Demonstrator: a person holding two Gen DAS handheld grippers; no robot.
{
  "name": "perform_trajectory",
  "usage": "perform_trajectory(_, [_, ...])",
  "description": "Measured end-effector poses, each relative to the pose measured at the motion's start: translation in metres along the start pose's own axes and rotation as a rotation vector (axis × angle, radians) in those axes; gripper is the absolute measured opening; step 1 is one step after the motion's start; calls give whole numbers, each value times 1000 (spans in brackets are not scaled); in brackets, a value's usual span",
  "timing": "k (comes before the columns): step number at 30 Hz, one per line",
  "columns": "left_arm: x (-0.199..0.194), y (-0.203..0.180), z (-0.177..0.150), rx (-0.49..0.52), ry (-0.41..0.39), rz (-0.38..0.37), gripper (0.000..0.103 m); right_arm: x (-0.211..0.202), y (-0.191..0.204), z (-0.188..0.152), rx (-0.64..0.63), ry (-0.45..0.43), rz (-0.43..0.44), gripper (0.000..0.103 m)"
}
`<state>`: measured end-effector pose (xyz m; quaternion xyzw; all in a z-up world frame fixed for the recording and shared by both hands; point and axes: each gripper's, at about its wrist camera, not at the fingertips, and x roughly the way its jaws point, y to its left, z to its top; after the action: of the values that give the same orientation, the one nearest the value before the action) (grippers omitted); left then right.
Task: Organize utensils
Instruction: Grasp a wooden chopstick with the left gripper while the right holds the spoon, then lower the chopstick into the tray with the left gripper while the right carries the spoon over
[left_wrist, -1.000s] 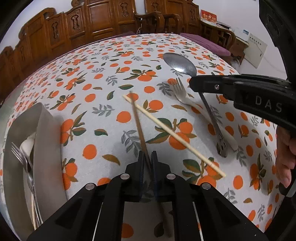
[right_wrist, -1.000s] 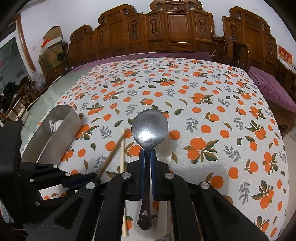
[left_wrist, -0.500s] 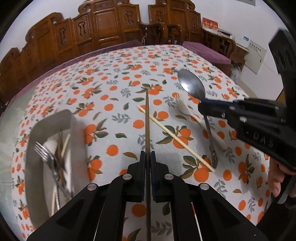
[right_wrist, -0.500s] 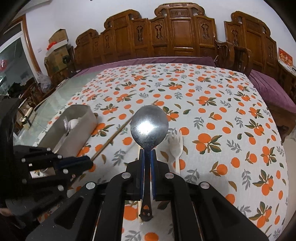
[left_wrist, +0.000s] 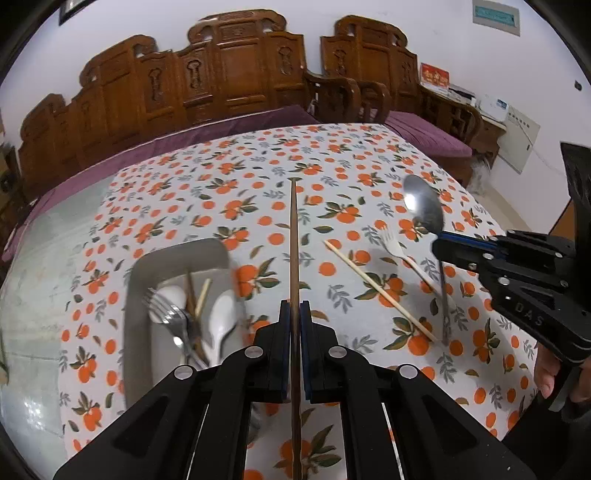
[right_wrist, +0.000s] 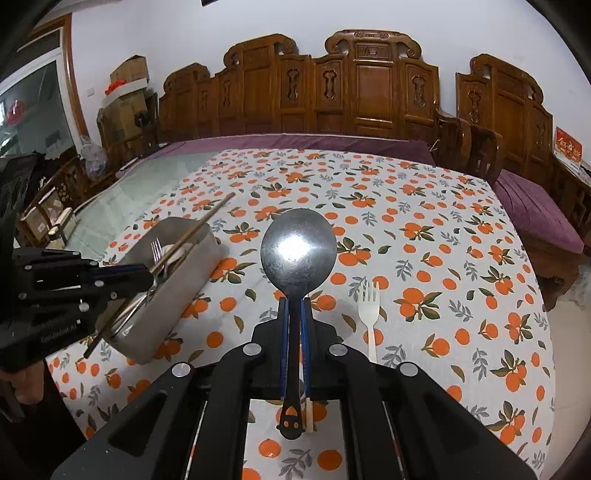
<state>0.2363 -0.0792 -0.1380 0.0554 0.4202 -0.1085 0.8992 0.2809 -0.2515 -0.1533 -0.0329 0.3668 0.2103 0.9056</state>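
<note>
My left gripper (left_wrist: 294, 314) is shut on a dark brown chopstick (left_wrist: 294, 243), held in the air and pointing away. In the right wrist view that chopstick (right_wrist: 199, 227) hangs over the grey metal tray (right_wrist: 177, 295). My right gripper (right_wrist: 294, 314) is shut on a large metal spoon (right_wrist: 298, 254), lifted above the table; the spoon also shows in the left wrist view (left_wrist: 423, 206). The tray (left_wrist: 140, 295) holds a metal fork (left_wrist: 170, 317), a white spoon (left_wrist: 223, 314) and chopsticks. A pale chopstick (left_wrist: 380, 291) and a white plastic fork (right_wrist: 370, 314) lie on the cloth.
The table carries an orange-print tablecloth (right_wrist: 424, 236) with a bare glass strip on the left. Carved wooden chairs (right_wrist: 369, 96) and a purple-cushioned bench line the far side. The right gripper's body (left_wrist: 535, 295) sits at the right of the left view.
My left gripper has lifted the brown chopstick off the cloth and carried it left toward the tray. My right gripper has raised the spoon higher; the tray now looks closer.
</note>
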Motion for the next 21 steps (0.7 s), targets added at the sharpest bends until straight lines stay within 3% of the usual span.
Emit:
perform_trajectory(10, [-15,52,-6,-55,-12,50,4,-27,33,17,-41,-46,33,7])
perform_trajectory(21, [17,104,-14,-95,67,51,4,-26,81,52,-90,-59,91,7])
